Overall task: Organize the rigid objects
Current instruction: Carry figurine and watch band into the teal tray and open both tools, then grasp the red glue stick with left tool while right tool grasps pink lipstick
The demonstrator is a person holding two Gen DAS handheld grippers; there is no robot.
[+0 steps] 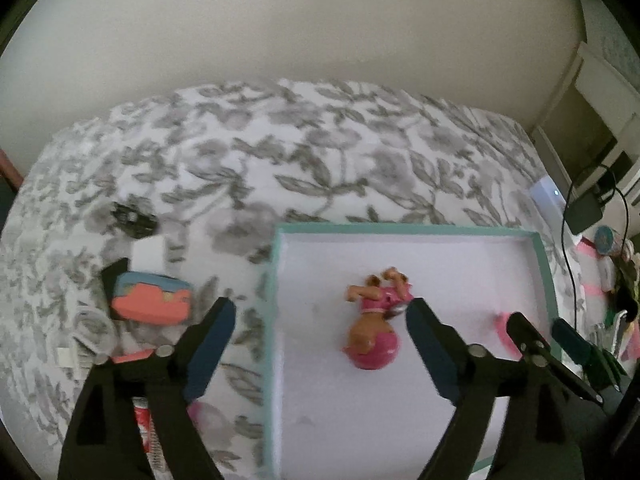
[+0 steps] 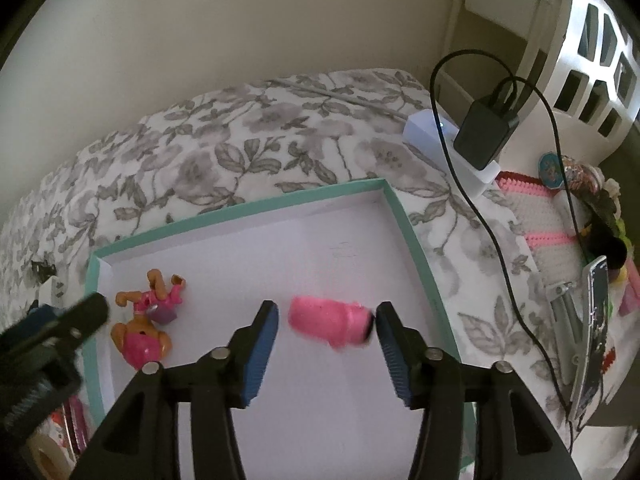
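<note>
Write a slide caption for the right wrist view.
Open right gripper hovers around pink plastic toy inside teal-rimmed white tray.

A brown toy dog (image 1: 370, 316) in pink lies on its side inside the teal-rimmed box (image 1: 408, 229) — near its left wall; a blurred pink toy (image 2: 330, 320) lies mid-floor, apart.

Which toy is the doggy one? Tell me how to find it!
Look on the flowery grey-and-white bedspread for the shallow white box with a teal rim. Inside, toward its left side, lies a small brown plastic puppy figure dressed in pink. The only other toy in the box is a plain pink plastic piece without ears or legs.
</note>
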